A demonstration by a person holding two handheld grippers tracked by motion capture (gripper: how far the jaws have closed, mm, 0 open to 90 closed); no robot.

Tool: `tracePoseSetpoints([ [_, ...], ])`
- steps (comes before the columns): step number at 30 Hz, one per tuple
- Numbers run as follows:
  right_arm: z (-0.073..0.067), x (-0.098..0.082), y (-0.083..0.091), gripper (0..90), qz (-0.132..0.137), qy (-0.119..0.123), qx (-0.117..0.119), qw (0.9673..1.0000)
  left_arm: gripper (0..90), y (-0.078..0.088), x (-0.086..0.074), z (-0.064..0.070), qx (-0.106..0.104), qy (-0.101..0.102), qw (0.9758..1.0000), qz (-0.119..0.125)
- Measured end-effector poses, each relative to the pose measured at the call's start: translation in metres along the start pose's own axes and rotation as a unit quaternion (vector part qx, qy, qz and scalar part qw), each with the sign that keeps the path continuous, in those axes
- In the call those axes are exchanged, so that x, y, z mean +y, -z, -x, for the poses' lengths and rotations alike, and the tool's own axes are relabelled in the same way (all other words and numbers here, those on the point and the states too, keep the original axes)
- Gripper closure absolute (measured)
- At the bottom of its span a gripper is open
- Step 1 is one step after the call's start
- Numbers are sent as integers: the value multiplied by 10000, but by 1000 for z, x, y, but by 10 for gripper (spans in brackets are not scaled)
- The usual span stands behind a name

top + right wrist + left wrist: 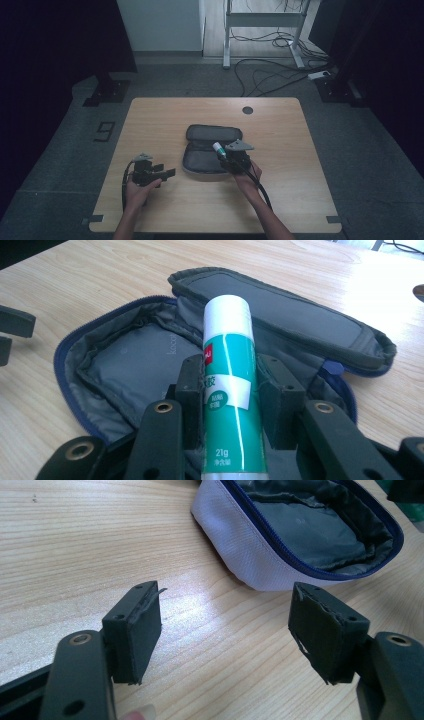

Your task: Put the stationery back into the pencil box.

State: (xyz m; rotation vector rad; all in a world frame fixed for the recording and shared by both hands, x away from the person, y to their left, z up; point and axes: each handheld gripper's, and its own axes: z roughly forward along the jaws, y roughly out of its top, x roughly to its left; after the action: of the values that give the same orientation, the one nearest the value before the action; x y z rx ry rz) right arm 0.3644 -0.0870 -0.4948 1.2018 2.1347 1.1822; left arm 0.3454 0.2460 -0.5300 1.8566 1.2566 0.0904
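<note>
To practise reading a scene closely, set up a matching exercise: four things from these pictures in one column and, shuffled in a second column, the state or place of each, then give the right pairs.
Column one:
1. glue stick
2. pencil case
3. left gripper
4. round hole

Column two:
A. unzipped, lying open on the table
B. open, nothing between its fingers
C. clamped by the right gripper over the case
D. near the table's far edge

Pairs: 1-C, 2-A, 3-B, 4-D
</note>
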Motion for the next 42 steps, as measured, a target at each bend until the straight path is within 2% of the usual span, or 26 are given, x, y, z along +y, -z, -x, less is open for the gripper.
tracePoseSetpoints([
  [12, -2, 5, -21, 647, -189, -10, -16, 9998, 293, -2, -1, 1, -4, -23, 10000, -54],
  [23, -1, -5, -38, 646, -597, 95, -16, 9982, 294, -5, -2, 1, 4, -30, 9999, -112],
  [32, 1, -11, -44, 639, -913, 460, -51, 9948, 293, -7, -2, 1, 6, -50, 9999, -152],
  [35, 0, -12, -44, 579, -875, 479, -92, 9950, 293, -6, -2, 1, 10, -48, 9999, -148],
  [40, 1, -10, -40, 485, -776, 382, -169, 9961, 292, -6, -2, 1, 23, -39, 9999, -140],
  [42, 2, -10, -37, 440, -675, 270, -195, 9972, 292, -6, -2, 1, 27, -35, 9999, -128],
])
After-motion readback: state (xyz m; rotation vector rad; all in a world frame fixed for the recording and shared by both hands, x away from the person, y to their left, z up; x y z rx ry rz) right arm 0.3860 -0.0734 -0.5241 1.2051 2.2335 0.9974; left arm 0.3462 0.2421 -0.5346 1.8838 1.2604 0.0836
